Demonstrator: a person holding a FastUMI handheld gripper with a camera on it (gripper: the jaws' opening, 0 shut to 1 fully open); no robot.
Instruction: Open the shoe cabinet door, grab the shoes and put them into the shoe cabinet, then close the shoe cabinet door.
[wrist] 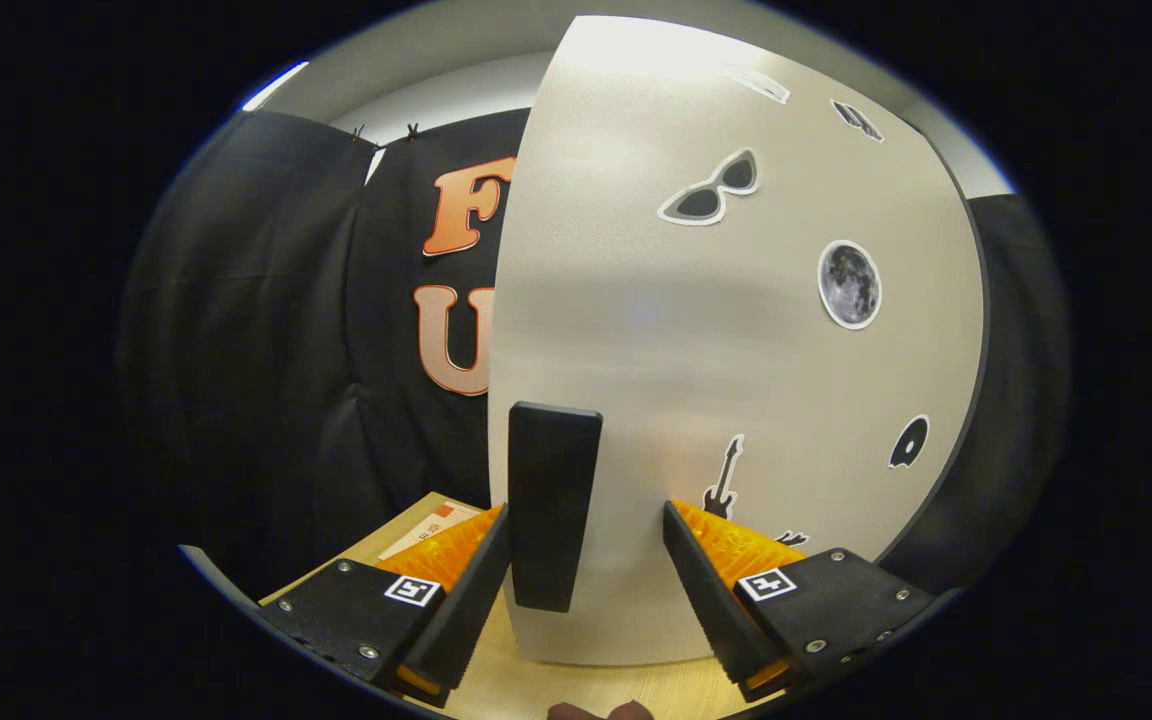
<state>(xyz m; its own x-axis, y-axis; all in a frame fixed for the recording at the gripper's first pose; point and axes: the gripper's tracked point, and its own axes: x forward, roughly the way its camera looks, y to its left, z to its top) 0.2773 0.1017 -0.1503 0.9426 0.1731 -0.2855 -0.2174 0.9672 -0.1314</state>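
Door (736,330): pale flat panel with stickers, standing upright just ahead of the fingers; it looks stiff, smooth and light to swing.
Handle (553,505): dark upright bar at the door's left edge, between the fingers, close to the left one; rigid, likely the only good hold.
Gripper (586,580): jaws part-open, straddling the handle; whether they touch it I cannot tell.
Grip advice: pinch the bar mid-height, squarely, since its smooth faces may slip.
Table (576,690): wooden, under the fingers.

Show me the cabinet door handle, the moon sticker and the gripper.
door handle (548,505), gripper view, middle of the bar.
moon sticker (849,284), gripper view, its centre.
gripper (586,560), gripper view, midway between open fingertips.
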